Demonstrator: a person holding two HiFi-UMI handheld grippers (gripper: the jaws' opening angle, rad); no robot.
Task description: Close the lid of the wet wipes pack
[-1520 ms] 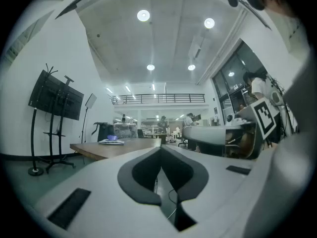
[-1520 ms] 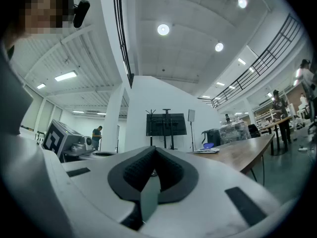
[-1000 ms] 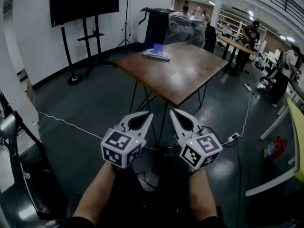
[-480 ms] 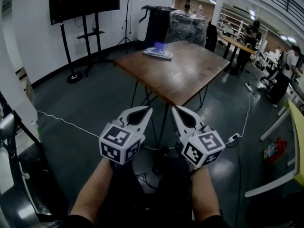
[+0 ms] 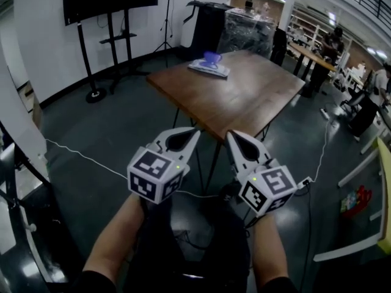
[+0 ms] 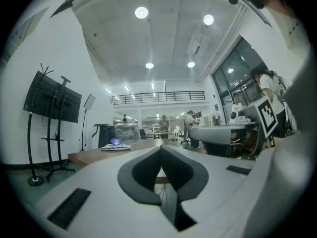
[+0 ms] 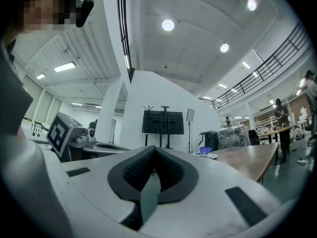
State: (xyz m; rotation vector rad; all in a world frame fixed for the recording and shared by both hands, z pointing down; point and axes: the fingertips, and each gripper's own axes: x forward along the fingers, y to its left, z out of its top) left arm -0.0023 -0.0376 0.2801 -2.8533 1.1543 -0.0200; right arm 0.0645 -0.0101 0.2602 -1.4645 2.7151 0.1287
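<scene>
The wet wipes pack [image 5: 209, 66] lies flat on the far corner of a brown table [image 5: 244, 99], its purple lid standing up open. It also shows small in the left gripper view as the pack [image 6: 116, 145] and in the right gripper view as the pack [image 7: 205, 153]. My left gripper [image 5: 195, 132] and right gripper [image 5: 231, 135] hover side by side in front of the table's near corner, well short of the pack. Both point level toward the table. Each has its jaws shut with nothing between them.
A black screen on a stand [image 5: 110, 5] is at the left wall. A white cable [image 5: 79, 156] runs across the dark floor under the table. People [image 5: 333, 44] work at benches far right. A wrapped cart [image 5: 250, 32] stands behind the table.
Both grippers have moved forward toward the table together. The table and the pack now appear nearer and larger. The jaws have stayed shut.
</scene>
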